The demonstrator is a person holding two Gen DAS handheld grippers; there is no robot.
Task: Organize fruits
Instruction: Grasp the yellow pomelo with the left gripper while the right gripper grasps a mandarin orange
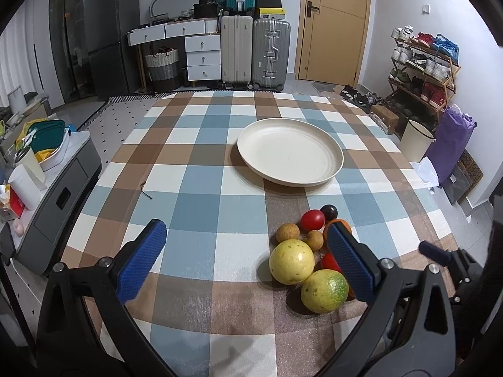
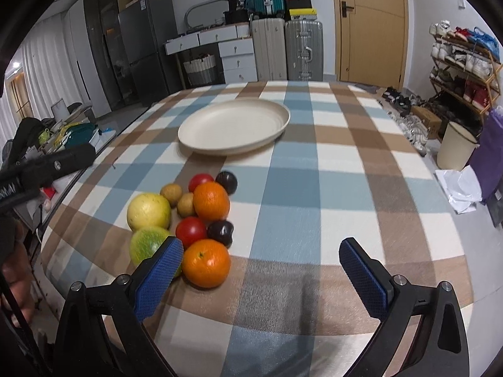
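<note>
Fruit pile (image 2: 188, 220) sits on the checked tabletop (image 2: 314, 188) just short of the empty plate (image 2: 234, 125), right tool (image 2: 261, 251) spread wide with nothing gripped, near orange (image 2: 206, 262) beside its left pad, left tool (image 1: 246, 238) also wide, empty.

fruits (image 2: 201, 216): ten, clustered touching on checked surface (image 2: 314, 188) | two oranges, two tomatoes, yellow-green rounds | plate (image 2: 234, 125): cream, empty, beyond
</note>
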